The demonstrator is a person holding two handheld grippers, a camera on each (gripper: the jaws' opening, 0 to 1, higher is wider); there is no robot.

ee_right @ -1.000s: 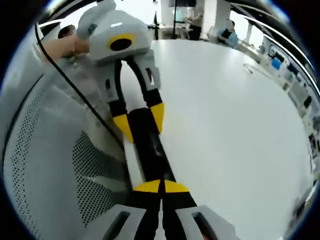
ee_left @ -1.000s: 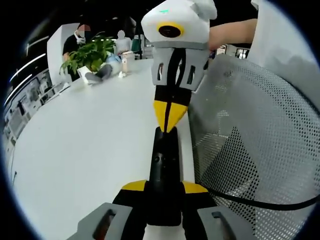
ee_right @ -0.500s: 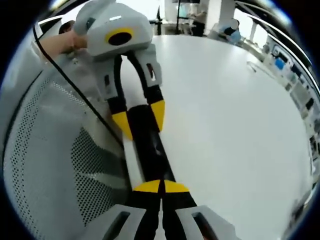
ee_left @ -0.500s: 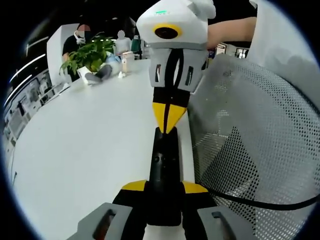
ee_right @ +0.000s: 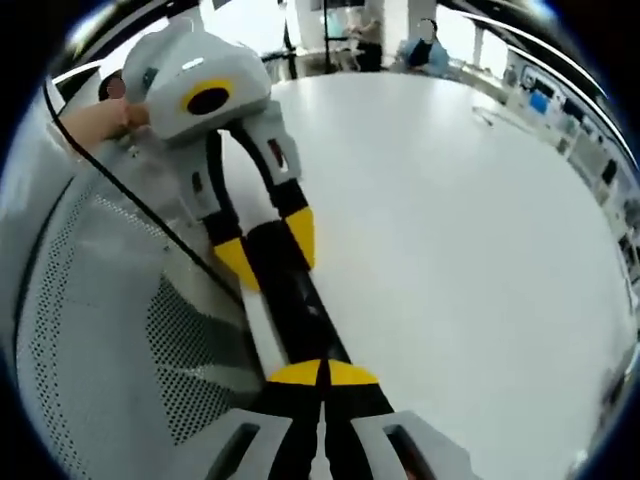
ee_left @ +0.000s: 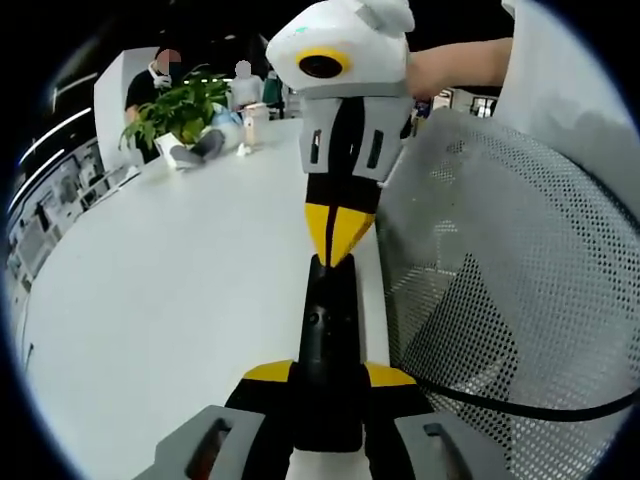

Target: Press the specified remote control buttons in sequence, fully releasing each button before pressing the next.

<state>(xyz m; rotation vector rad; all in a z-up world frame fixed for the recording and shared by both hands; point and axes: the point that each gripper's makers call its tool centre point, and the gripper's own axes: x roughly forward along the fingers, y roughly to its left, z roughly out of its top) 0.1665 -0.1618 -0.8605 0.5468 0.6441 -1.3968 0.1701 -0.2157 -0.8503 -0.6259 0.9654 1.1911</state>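
Observation:
A black remote control (ee_left: 328,330) lies lengthwise between the yellow-tipped jaws of my left gripper (ee_left: 328,376), which is shut on its near end above the white table (ee_left: 180,290). My right gripper (ee_left: 338,240) comes down from the top of the left gripper view, jaws shut, with its yellow tips meeting the remote's far end. In the right gripper view my right gripper (ee_right: 322,374) is shut at the bottom with its tips against the remote control (ee_right: 295,300). Farther along, my left gripper (ee_right: 268,250) clamps the remote from both sides. A hand (ee_right: 100,118) holds the left gripper.
A grey mesh chair back (ee_left: 500,260) stands close beside the table edge, with a black cable (ee_left: 520,405) across it. At the far end of the table are a potted plant (ee_left: 180,110), small items and seated people (ee_left: 160,70). The white table (ee_right: 460,240) stretches wide.
The right gripper's body has swung slightly while its tips stay at the remote's far end. The right gripper view has shifted with it. The left gripper and remote have not moved.

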